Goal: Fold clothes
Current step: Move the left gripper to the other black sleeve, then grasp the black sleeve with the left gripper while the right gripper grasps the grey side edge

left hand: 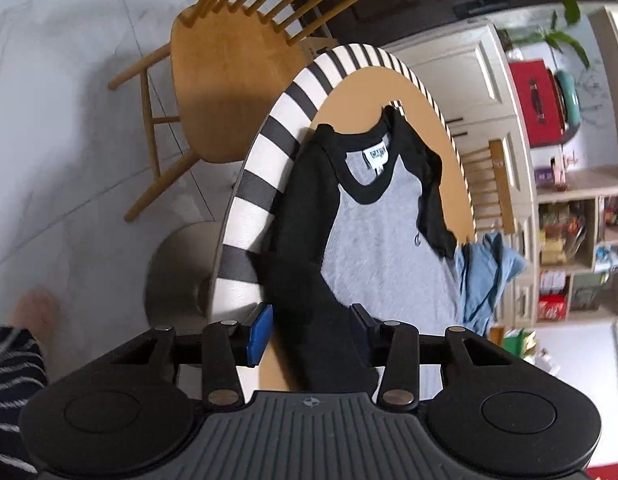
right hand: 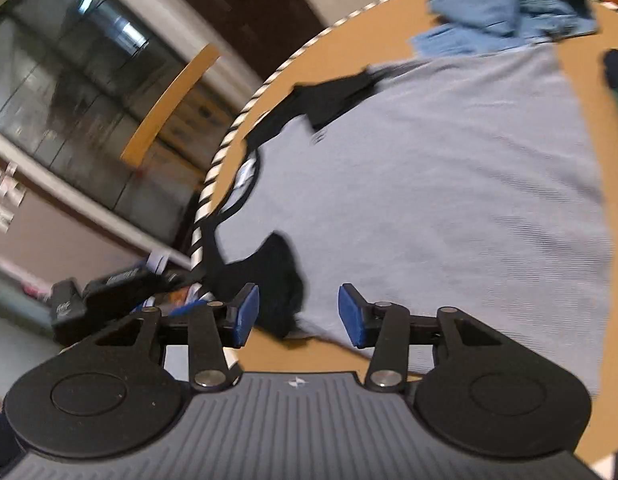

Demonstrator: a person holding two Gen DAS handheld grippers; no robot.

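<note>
Round wood table [left hand: 437, 120] w/ striped rim, wooden chair [left hand: 225, 64] beyond it, shelving off to the side; grey/black raglan tee [left hand: 389, 236] lies flat just ahead of both tongs, blue garment [left hand: 485, 276] heaped past its far edge. Left gripper [left hand: 311, 330]: jaws part-open, black sleeve [left hand: 305, 240] running between pads, grip not confirmable. Right gripper [right hand: 299, 314]: jaws apart, nothing clamped, other black sleeve [right hand: 283, 280] just ahead-left. Rec.: pinch sleeve + body edge together, lift both sides evenly, fold inward w/o dragging the tee off the rim.
</note>
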